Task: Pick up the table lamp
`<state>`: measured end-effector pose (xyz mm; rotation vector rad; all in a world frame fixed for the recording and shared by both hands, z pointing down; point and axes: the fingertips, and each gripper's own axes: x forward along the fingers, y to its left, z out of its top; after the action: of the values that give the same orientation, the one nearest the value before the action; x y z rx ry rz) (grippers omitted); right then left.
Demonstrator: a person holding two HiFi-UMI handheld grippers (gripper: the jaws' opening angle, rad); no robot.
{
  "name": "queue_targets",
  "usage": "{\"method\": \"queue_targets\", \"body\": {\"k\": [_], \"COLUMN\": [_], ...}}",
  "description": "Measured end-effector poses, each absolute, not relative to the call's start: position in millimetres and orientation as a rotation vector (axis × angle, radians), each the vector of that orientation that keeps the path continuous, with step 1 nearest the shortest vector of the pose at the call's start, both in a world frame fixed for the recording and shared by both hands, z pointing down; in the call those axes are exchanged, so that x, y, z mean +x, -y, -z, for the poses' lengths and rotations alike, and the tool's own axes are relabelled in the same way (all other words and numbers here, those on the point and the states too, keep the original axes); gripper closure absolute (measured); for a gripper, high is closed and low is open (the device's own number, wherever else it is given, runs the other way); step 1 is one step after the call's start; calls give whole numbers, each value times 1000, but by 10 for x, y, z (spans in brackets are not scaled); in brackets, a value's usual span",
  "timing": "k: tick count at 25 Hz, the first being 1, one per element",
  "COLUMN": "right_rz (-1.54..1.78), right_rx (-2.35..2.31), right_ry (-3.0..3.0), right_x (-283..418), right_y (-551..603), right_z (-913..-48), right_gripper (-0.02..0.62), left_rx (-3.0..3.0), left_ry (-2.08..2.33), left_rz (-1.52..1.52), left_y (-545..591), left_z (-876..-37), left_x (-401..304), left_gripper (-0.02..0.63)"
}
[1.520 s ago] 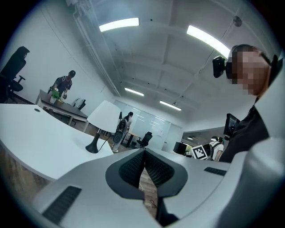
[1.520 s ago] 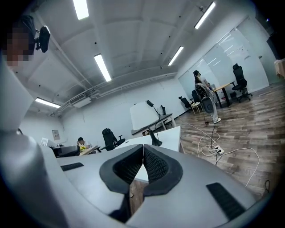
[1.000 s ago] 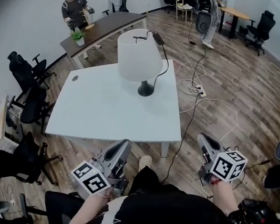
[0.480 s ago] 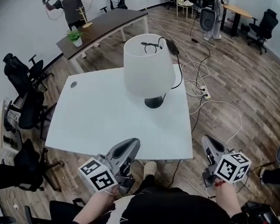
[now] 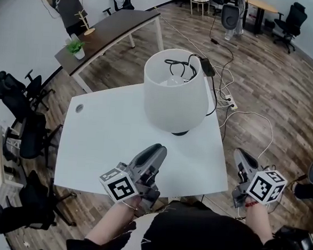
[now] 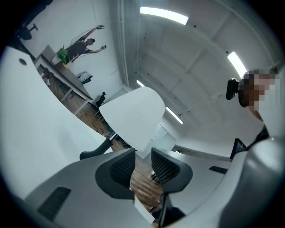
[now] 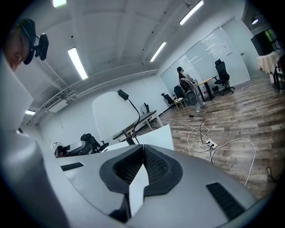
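Two claws, two states. My left claw [image 5: 157, 151], low centre of the head view, is opening its jaws with nothing between them. My right claw [image 5: 242, 155], lower right, is pressed shut and empty, just off the counter [image 5: 96, 139] edge. The table lamp [image 5: 175, 99] stands upright at frame centre, on the counter's far right corner. Its wide shade offers no grip, so I judge the thin stem [image 6: 103, 144] the place to close on, coming in level beneath the rim and minding the cord [image 5: 177, 69].
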<state>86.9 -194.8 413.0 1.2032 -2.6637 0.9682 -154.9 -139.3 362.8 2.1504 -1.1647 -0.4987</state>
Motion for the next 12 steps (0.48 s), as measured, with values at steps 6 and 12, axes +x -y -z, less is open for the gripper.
{"method": "queue_targets", "body": {"k": [6,12], "right_rz": [-972,-967], "right_rx": [1284,1363], "right_ry": [2630,2612], "right_x": [807,831], "right_y": [2089,2209], "right_z": [-4133,-4111], "right_gripper": [579,580], "left_rx": [2039,2038], "left_ry": [1066,923], "left_rz": [631,723], "left_y": [1785,2020], "left_z": [-3733,-3702], "left_x": [-1798,-1775], "left_gripper": [411,385]}}
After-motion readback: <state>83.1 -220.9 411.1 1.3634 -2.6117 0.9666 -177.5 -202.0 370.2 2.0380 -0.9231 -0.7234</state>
